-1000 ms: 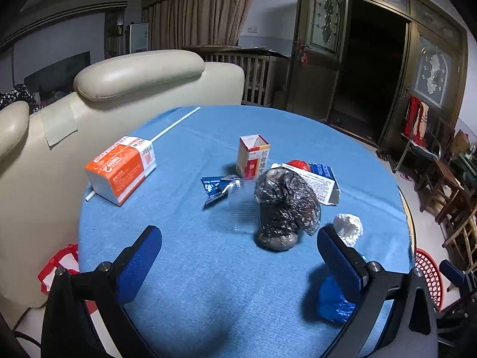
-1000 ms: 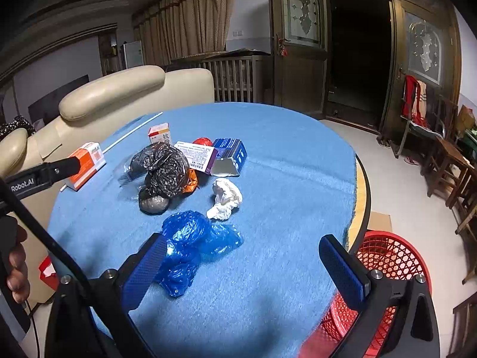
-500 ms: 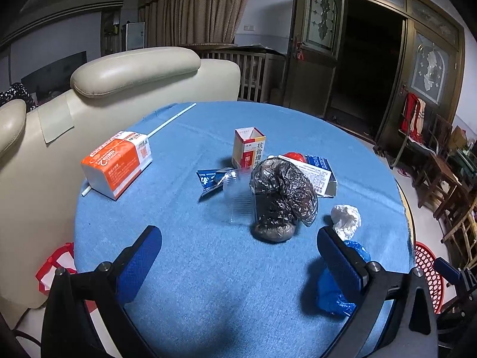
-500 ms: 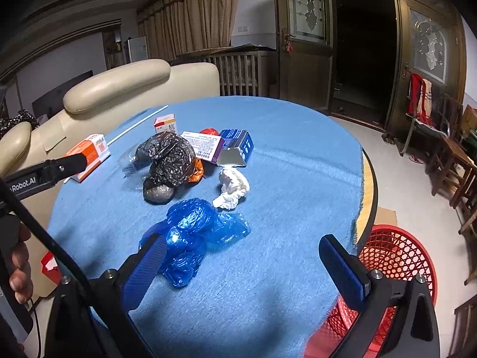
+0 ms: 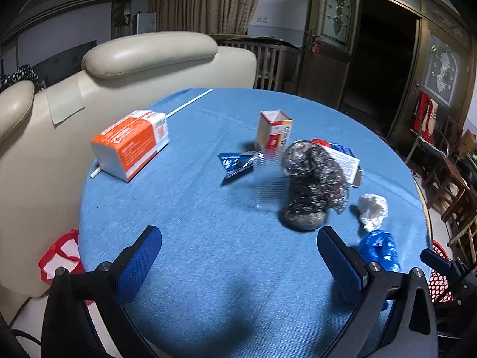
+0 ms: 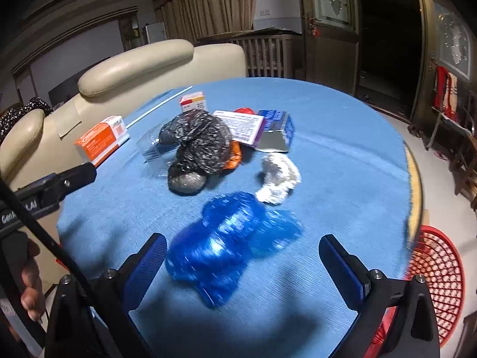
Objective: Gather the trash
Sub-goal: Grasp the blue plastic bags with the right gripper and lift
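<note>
Trash lies on a round blue table (image 5: 193, 238). A crumpled blue plastic bag (image 6: 226, 238) sits just ahead of my right gripper (image 6: 241, 265), which is open and empty. Behind the bag lie a white paper wad (image 6: 277, 179) and a black plastic bag (image 6: 196, 146). My left gripper (image 5: 238, 256) is open and empty over bare cloth, short of the black bag (image 5: 313, 182). An orange-and-white carton (image 5: 131, 143), a small upright box (image 5: 274, 131) and a blue wrapper (image 5: 238, 162) lie further back.
A red mesh basket (image 6: 435, 283) stands on the floor beyond the table's right edge. A cream sofa (image 5: 134, 59) backs the table on the left. Flat boxes (image 6: 256, 126) lie behind the black bag. A white stick (image 5: 190, 103) rests near the far edge.
Both grippers have moved forward toward the trash. The blue bag now lies closer between the right fingers. Nothing has been picked up.
</note>
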Available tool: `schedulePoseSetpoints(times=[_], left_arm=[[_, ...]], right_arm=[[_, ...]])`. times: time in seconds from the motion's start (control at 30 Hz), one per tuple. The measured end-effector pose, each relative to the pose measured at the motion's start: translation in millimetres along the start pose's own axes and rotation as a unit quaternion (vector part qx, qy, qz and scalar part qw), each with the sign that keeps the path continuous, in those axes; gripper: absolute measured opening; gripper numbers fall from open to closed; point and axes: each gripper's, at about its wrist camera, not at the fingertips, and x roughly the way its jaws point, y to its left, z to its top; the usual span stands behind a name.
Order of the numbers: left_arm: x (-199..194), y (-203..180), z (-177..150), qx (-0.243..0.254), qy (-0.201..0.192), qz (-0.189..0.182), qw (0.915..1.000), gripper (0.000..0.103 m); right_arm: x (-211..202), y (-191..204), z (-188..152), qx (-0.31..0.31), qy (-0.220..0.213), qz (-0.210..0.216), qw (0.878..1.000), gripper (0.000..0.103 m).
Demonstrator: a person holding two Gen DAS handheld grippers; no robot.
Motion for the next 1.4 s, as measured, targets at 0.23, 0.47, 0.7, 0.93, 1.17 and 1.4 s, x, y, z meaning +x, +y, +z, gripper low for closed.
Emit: schedulePoseSetpoints(times=[0.23, 0.47, 0.7, 0.93, 1.17, 1.4], left_arm=[[20.8, -4.6, 3.1, 0.000, 0.018, -0.008, 0.9998, 0.103], [50.9, -41.5, 20.2, 0.042, 0.035, -0.031, 0.9980, 0.103], [72.1, -18.3, 44.1, -0.010, 0.031, -0.014, 0.9994, 0.103], [102.6, -23.6, 47.2, 0.018, 0.047, -0.009, 0.9987, 0.103], [131.9, -23.3, 45.4, 0.026, 0.089, -0.040, 0.9948, 0.032], [107.7, -7.6, 39.0, 0.012, 0.072, -0.044, 0.9963, 0.006]], right_arm=[[34.2, 9.2, -3.1, 0.001, 0.038, 0.015, 0.999, 0.065], [28.1, 0.6, -5.3, 0.011, 0.031, 0.023, 0.999, 0.063], [23.4, -13.4, -6.3, 0.027, 0.027, 0.033, 0.999, 0.063], [24.3, -18.2, -3.1, 0.034, 0.024, 0.042, 0.998, 0.063], [21.3, -20.0, -2.8, 0.034, 0.022, 0.041, 0.998, 0.063], [14.8, -16.2, 0.0, 0.031, 0.016, 0.045, 0.998, 0.063]])
